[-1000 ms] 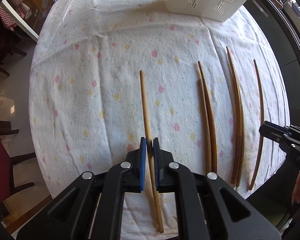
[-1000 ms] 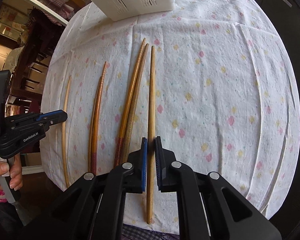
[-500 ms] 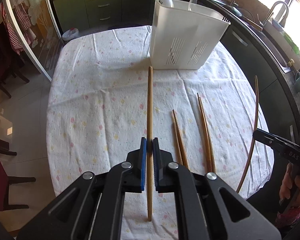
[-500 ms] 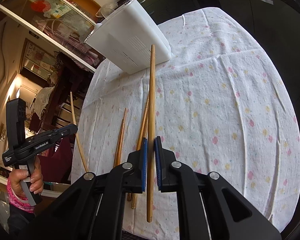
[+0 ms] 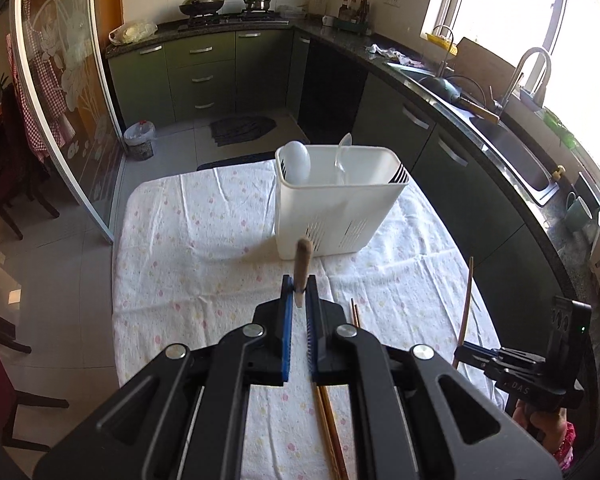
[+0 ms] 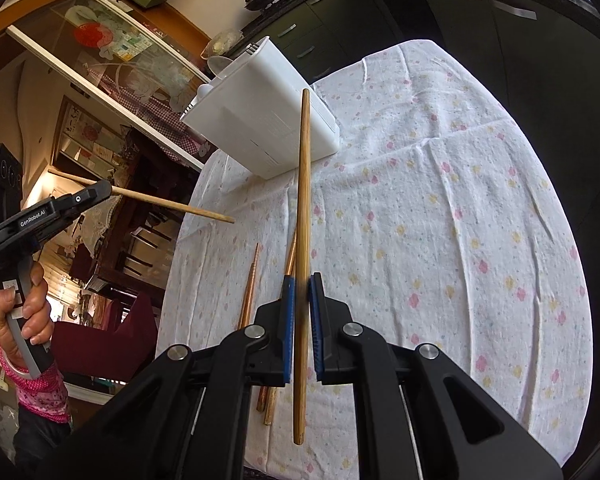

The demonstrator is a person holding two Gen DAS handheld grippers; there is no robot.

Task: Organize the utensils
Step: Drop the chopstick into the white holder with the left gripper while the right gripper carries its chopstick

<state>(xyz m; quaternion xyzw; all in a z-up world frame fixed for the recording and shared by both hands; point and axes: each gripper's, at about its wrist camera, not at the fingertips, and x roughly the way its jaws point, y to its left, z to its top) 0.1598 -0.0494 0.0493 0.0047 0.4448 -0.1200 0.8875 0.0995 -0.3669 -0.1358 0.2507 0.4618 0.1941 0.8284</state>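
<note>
Chopsticks are hanging in both tongs above the flowered tablecloth (image 5: 204,240). The left tongs (image 5: 299,308) are pinching one chopstick (image 5: 303,258) with the jaws nearly closed, its end aimed toward the white holder (image 5: 332,216) standing upright near the far edge of the table. The right tongs (image 6: 301,320) are gripping another chopstick (image 6: 303,216) the same way, held along the jaws. More chopsticks (image 6: 249,288) are lying on the cloth below. Risks are looking plain: each stick is being held at one narrow spot, so it could pivot or slip; a slanted tip could catch the holder's rim and tip it; the two sticks could collide if both go in together.
</note>
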